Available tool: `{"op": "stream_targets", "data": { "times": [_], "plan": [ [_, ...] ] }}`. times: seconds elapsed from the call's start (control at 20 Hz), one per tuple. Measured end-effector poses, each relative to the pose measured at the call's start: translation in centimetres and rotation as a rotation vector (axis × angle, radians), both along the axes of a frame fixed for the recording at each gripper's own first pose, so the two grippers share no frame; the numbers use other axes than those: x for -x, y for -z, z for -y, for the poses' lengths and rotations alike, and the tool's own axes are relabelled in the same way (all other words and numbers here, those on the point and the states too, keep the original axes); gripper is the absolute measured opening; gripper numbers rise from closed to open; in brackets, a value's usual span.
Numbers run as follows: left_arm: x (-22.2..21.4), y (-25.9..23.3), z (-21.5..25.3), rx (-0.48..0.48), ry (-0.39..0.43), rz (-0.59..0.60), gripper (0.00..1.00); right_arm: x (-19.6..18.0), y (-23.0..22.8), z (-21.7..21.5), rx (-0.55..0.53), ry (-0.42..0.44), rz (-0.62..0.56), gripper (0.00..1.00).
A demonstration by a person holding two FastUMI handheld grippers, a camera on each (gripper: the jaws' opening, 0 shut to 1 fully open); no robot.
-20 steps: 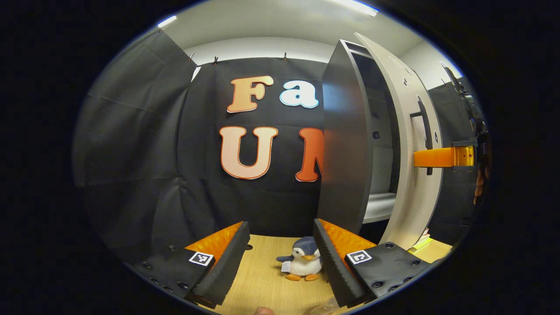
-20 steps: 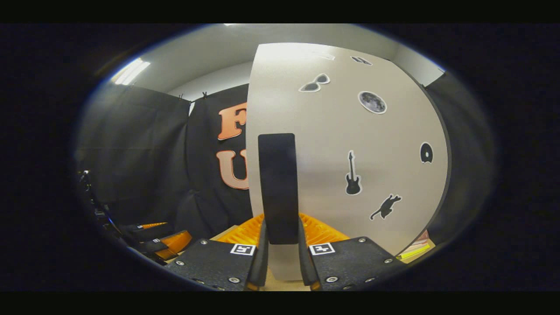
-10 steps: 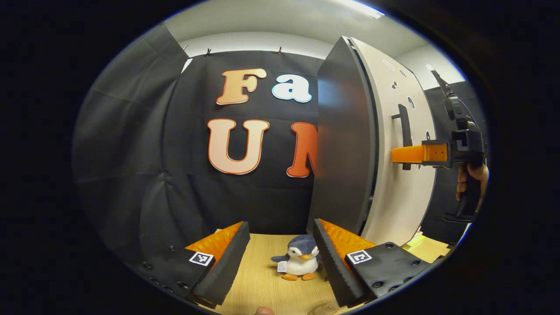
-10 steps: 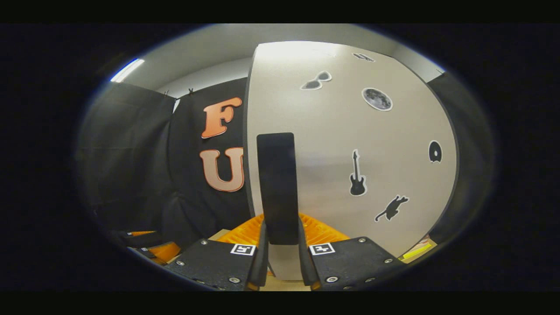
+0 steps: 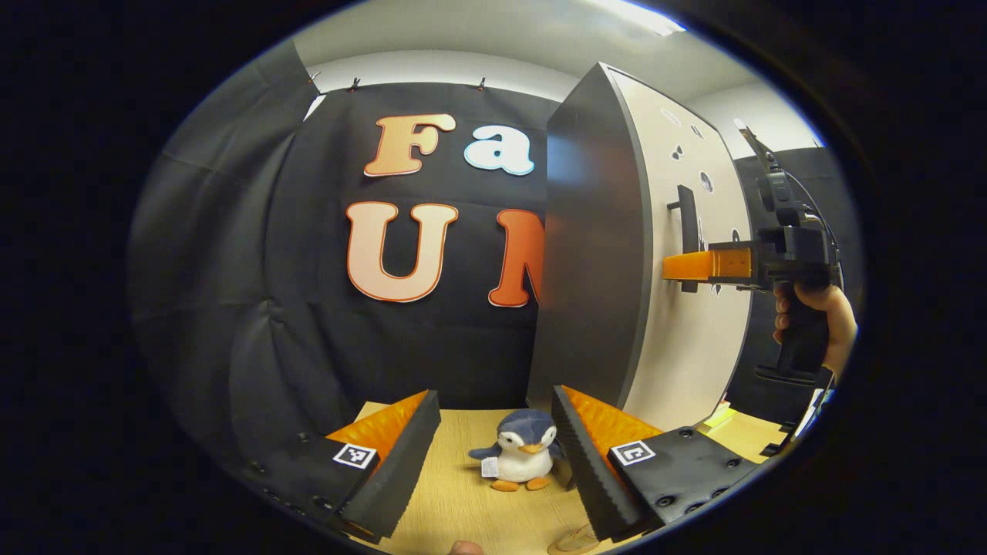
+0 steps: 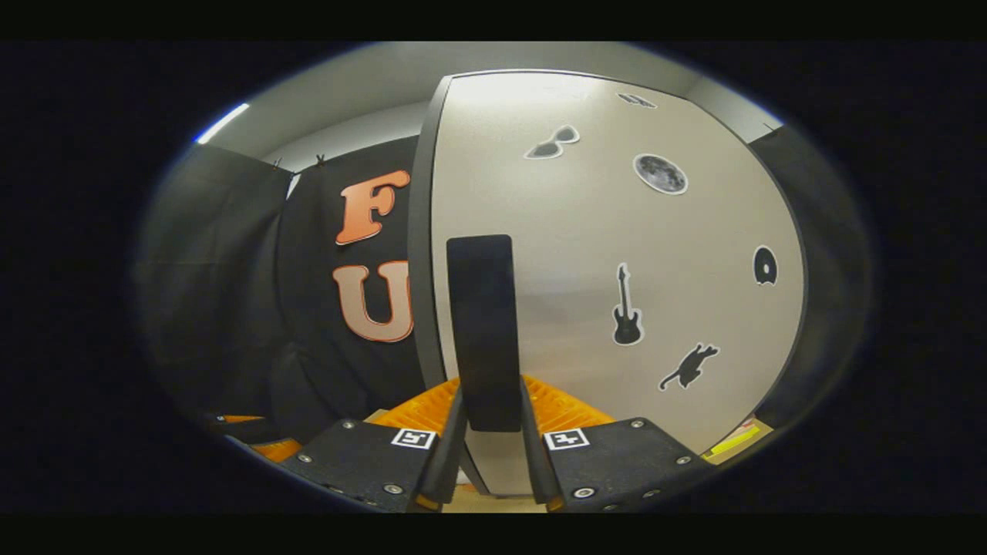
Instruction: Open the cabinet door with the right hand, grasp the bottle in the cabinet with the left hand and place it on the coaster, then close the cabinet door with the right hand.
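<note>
right gripper (image 6: pixel 486 462) clamped on door handle (image 6: pixel 482 331) | cabinet door (image 6: pixel 617 254) looks shut flush against cabinet (image 5: pixel 586 254); rigid, likely light-swinging, best held mid-handle | left gripper (image 5: pixel 493 455) fingers apart, left of cabinet, above penguin toy (image 5: pixel 520 461)

Light comes from ceiling strip lamps (image 5: pixel 636 14), bright and slightly blown out near the top of both views. The cabinet door (image 6: pixel 617 254) catches a soft glare at its upper part in the right gripper view, fading to grey lower down. The door handle (image 6: pixel 482 331), very close to the lens, looks soft. Straight edges bow strongly outward. The black cloth wall (image 5: pixel 254 270) stays dim, with faint creases.
</note>
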State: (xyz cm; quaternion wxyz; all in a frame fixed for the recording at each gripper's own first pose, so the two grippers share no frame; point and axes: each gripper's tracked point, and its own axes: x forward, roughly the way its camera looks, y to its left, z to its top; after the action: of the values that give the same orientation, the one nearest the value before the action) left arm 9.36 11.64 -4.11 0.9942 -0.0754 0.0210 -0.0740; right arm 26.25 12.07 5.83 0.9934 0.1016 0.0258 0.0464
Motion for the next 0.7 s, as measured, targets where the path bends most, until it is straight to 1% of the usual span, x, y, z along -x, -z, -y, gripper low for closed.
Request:
{"op": "stream_targets", "data": {
  "times": [0.05, 0.1, 0.3, 0.35, 0.45, 0.55, 0.65, 0.7],
  "plan": [
    [-0.1, 0.1, 0.1, 0.001, 0.005, 0.000, 0.95, 0.1, 0.1, -0.1, -0.010, 0.000, -0.004, 0.38],
    [-0.2, 0.0, 0.0, 0.002, 0.005, 0.002, 0.95, 0.0, 0.1, -0.4, -0.017, -0.002, -0.005, 0.39],
    [-0.3, -0.1, -0.2, 0.015, -0.002, 0.003, 0.95, -0.2, 0.1, -0.7, -0.014, -0.006, -0.014, 0.48],
    [-0.3, 0.0, -0.4, 0.015, -0.008, -0.002, 0.95, -0.2, 0.2, -0.7, -0.008, -0.006, -0.016, 0.54],
    [-0.1, 0.1, -0.7, 0.010, -0.027, -0.006, 0.95, 0.0, 0.5, -0.5, 0.003, 0.001, -0.027, 0.62],
    [0.2, -0.1, -0.9, 0.007, -0.053, -0.002, 0.95, 0.4, 0.7, -0.3, 0.003, 0.000, -0.028, 0.82],
    [0.4, 0.0, -1.1, -0.001, -0.082, -0.006, 0.95, 1.1, 0.4, 0.1, -0.009, -0.006, -0.012, 0.90],
    [0.7, -0.1, -1.0, -0.003, -0.099, -0.009, 0.96, 1.5, 0.4, 0.4, -0.013, -0.011, -0.009, 0.93]
  ]
}}
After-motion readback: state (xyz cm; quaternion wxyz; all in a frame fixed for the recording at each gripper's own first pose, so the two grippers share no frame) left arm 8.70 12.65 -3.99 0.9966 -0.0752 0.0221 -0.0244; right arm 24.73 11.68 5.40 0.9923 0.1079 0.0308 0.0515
